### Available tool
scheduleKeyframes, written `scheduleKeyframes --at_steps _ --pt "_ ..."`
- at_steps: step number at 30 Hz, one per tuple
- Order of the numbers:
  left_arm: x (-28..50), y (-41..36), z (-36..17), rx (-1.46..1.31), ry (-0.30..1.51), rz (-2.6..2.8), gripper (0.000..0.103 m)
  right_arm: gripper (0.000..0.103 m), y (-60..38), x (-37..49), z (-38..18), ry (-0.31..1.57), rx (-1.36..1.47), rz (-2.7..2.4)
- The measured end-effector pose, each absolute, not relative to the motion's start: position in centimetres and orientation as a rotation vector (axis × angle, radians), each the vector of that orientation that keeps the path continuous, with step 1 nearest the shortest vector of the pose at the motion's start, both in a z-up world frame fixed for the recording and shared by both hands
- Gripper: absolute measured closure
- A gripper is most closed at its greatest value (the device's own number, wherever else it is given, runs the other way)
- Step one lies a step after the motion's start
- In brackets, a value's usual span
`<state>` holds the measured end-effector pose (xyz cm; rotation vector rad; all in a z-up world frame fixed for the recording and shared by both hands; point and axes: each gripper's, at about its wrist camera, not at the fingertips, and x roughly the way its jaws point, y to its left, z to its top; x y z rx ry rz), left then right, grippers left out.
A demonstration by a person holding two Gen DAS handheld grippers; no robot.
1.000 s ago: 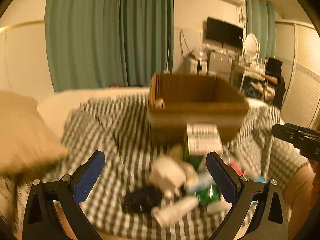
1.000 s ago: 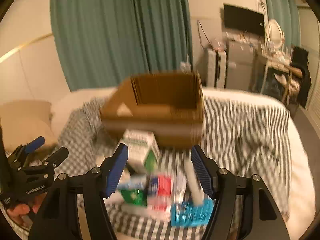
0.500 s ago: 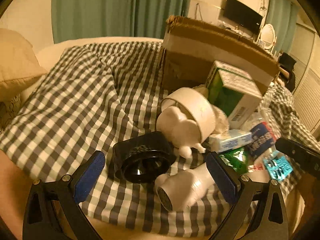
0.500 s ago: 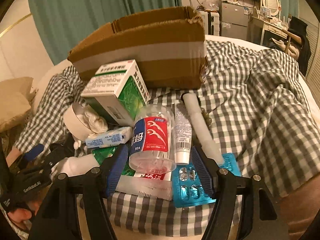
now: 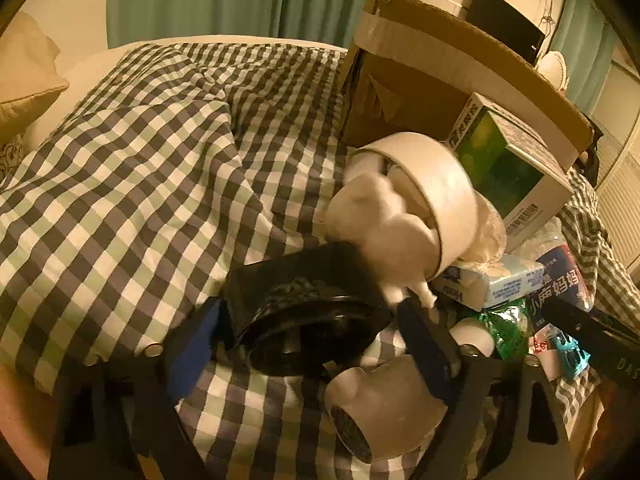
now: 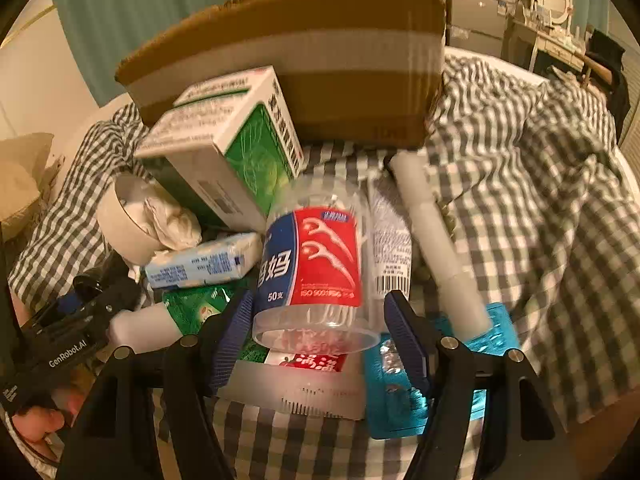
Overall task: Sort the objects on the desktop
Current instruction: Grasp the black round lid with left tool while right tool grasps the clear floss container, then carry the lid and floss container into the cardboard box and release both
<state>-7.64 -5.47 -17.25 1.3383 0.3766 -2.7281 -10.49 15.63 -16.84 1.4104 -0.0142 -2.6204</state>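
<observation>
Clear floss jar (image 6: 316, 264) lies base-first (axis fwd) btwn right tool (image 6: 320, 340) pads, touching unclear.

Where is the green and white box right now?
The green and white box is left of centre in the right wrist view, leaning against the front of the cardboard box. The clear floss jar lies just below it, with the white bowl at its left.

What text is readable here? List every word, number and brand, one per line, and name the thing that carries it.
"GenRobot.AI": on the body of the left gripper.
"50支" and "ISO 9001": on the red and blue label of the clear floss pick jar.
"妈": large white character on the same label.
Green and white box: its print is too blurred to read.
White tube: barcode and fine print too small to read.
Blue tissue pack: print unreadable.
</observation>
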Motion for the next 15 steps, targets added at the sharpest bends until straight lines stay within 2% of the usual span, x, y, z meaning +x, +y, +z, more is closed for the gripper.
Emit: scheduleKeyframes --at_steps 1,2,7,15 --pt "-7.6 -5.6 -17.3 1.344 0.387 -2.723 0.024 0.041 15.5 -10.5 -16.9 0.000 1.409 -2.621" --pt "-7.6 -5.7 -17.3 1.350 0.397 -2.723 0.024 0.042 15.4 -10.3 -16.8 0.013 1.404 -2.620" --pt "-7.2 -5.8 -17.0 1.333 0.357 -2.734 0.024 0.042 15.3 -9.4 -16.0 0.061 1.375 -2.654" --pt "-5.0 -5.1 -14.5 1.244 0.315 -2.787 0.024 0.042 16.1 -8.0 -13.4 0.031 1.304 -2.695"
